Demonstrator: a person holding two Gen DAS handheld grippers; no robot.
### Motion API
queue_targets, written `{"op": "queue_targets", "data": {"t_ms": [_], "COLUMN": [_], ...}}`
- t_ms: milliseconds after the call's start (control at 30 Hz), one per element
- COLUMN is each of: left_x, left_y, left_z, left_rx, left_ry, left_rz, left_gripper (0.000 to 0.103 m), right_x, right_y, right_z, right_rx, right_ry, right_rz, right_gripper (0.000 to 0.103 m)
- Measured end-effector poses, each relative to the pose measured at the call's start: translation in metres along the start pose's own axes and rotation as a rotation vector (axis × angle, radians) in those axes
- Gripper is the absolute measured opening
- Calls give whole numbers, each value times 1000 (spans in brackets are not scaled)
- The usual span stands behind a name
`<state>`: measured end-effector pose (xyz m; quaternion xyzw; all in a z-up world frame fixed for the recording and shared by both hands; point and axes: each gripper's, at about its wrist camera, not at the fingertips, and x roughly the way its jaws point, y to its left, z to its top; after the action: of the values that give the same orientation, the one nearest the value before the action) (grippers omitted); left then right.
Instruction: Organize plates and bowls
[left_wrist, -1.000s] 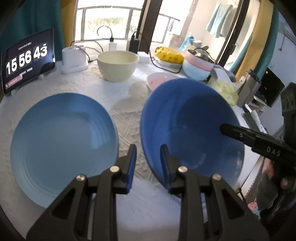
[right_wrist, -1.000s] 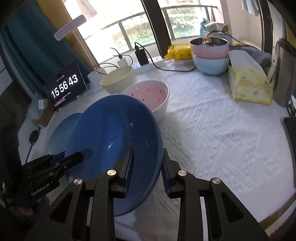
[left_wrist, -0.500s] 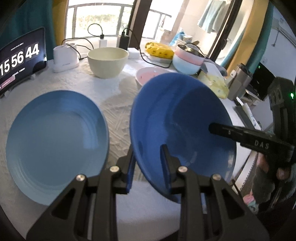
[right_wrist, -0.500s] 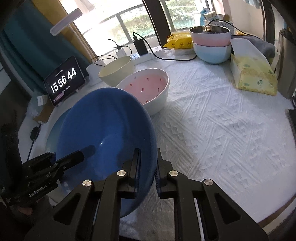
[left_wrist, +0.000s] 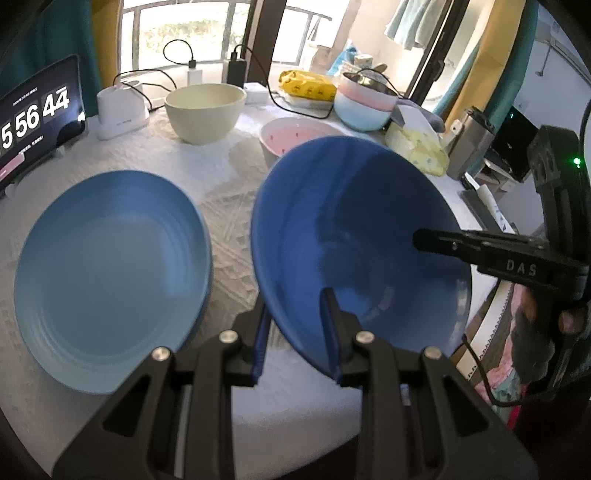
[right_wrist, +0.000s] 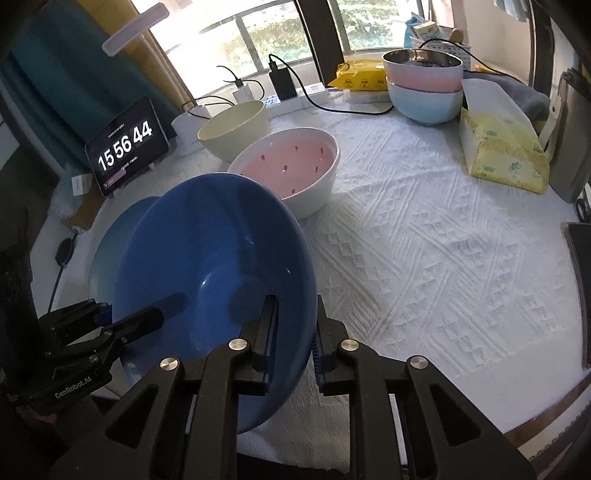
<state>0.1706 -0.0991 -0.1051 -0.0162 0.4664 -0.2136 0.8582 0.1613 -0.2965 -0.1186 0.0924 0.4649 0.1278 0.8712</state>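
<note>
The dark blue bowl (left_wrist: 354, 236) hangs tilted above the table, right of the light blue plate (left_wrist: 110, 273). The left gripper (left_wrist: 295, 321) and the right gripper (right_wrist: 293, 332) each pinch its near rim, one finger inside.

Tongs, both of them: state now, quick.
Left tongs: closed on the rim of the dark blue glazed dish.
Right tongs: closed on the same dish's opposite rim.

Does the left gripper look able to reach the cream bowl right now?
Probably not yet: the left gripper is shut on the dark blue plate's rim, so its jaws are occupied. The cream bowl itself stands unobstructed.
</note>
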Motion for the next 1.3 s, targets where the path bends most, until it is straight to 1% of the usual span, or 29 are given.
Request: {"op": "queue_targets", "data": {"t_ms": [67,200,333,400,500,533,800,900,1133,1300], "left_x": [-4,1,3,2,-6,-9,-21,-18,-3,11], "left_y": [-2,-1,1,4,12,15,33,36,33,31], "left_z": [0,1,1,2,6,9,48,65,93,106], "left_rx": [11,16,16,4,-16,-22,-43,-43,-21,-15], "left_ry": [-8,6,10,4,-22,-34,-119,-127,-112,-76], "left_rz": [-5,-2,14,18,26,29,84,87,77,47], "left_gripper": [28,28,30,33,42,46,47,47,47,47], "right_x": [-2,-4,0,0,-3,-4,-10,-9,-4,5], "right_y": [2,2,-1,-1,-2,-4,-10,-13,-20,-26], "right_z": [-1,-2,-1,0,5,8,32,42,58,69], "right_rx": [-2,-22,-19,-24,-29,-27,-17,-11,-4,-1], "right_ry": [7,14,13,9,-17,-23,-74,-87,-102,-103], "right_rz": [3,1,-22,-31,-44,-43,-32,-26,-12,0], "right_gripper": [22,23,23,25,27,27,27,27,27,27]}}
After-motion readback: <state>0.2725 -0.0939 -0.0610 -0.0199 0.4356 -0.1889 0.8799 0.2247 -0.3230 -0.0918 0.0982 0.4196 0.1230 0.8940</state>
